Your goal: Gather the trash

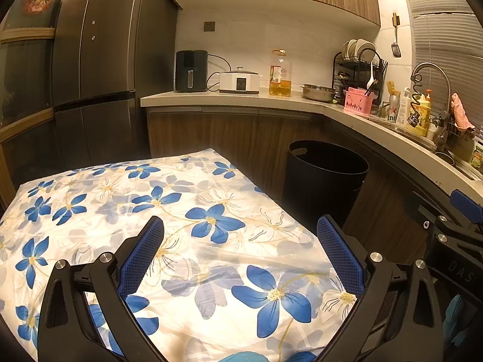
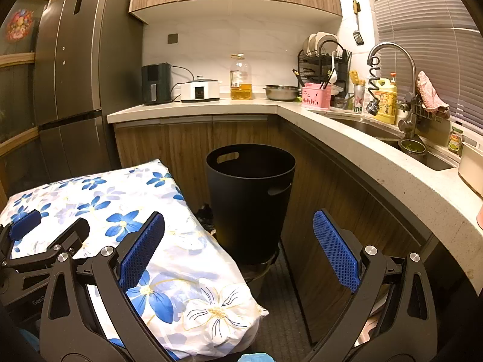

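Observation:
A black trash bin (image 2: 250, 199) with handle cut-outs stands on the floor between the table and the counter; it also shows in the left wrist view (image 1: 323, 181). My left gripper (image 1: 240, 229) is open and empty above the table with the blue-flowered cloth (image 1: 151, 205). My right gripper (image 2: 238, 226) is open and empty, at the table's right edge, facing the bin. A light blue thing (image 2: 253, 357) shows at the bottom edge of both views; I cannot tell what it is. The bin's inside is dark.
An L-shaped counter (image 2: 347, 138) runs behind and right of the bin, with an air fryer (image 2: 156, 83), a cooker, an oil bottle (image 2: 241, 78), a steel bowl, a dish rack and a sink. A tall fridge (image 2: 75, 69) stands at the left. The flowered cloth (image 2: 99, 205) hangs over the table's edge.

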The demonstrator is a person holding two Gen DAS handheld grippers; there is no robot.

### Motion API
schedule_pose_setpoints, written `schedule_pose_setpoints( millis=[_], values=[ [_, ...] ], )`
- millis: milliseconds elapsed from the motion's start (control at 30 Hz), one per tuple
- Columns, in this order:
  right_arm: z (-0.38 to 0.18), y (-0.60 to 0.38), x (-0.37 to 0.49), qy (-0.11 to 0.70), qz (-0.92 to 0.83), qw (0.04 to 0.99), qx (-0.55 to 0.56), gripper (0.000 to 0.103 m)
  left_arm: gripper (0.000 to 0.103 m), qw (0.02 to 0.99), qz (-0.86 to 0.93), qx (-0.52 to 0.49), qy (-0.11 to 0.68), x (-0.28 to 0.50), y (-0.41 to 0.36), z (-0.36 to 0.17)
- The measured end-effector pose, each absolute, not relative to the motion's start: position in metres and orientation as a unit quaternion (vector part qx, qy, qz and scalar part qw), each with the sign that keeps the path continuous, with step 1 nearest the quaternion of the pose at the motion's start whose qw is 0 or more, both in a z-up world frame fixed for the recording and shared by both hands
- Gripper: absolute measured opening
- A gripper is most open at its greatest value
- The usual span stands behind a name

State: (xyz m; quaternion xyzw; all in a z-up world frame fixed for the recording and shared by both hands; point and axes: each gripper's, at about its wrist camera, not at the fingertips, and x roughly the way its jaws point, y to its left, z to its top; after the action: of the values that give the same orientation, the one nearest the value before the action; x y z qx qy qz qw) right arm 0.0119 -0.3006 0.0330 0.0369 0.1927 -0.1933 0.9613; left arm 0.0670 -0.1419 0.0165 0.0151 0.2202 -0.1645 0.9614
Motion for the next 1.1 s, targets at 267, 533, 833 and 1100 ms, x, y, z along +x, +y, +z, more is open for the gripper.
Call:
schedule_pose_setpoints(
  millis=[267,533,833,1100],
  values=[
    [0.0323,-0.2997,0.0126,0.193,-0.193,0.961,0.037,0.097,0.097,0.961,-0.165,0.015,0.221,0.0677,-0.1408,0.0162],
    [0.0308,-0.2976,0.0133,0.193,-0.193,0.961,0.037,0.097,0.097,0.962,-0.162,0.015,0.221,0.0702,-0.1373,0.0146],
    [0.0316,-0.2983,0.0130,0.193,-0.193,0.961,0.037,0.097,0.097,0.962,-0.160,0.017,0.220,0.0703,-0.1383,0.0147],
    [0.0299,-0.2951,0.0153,0.193,-0.191,0.962,0.037,0.097,0.090,0.963,-0.158,0.023,0.218,0.0724,-0.1365,0.0136]
  ],
)
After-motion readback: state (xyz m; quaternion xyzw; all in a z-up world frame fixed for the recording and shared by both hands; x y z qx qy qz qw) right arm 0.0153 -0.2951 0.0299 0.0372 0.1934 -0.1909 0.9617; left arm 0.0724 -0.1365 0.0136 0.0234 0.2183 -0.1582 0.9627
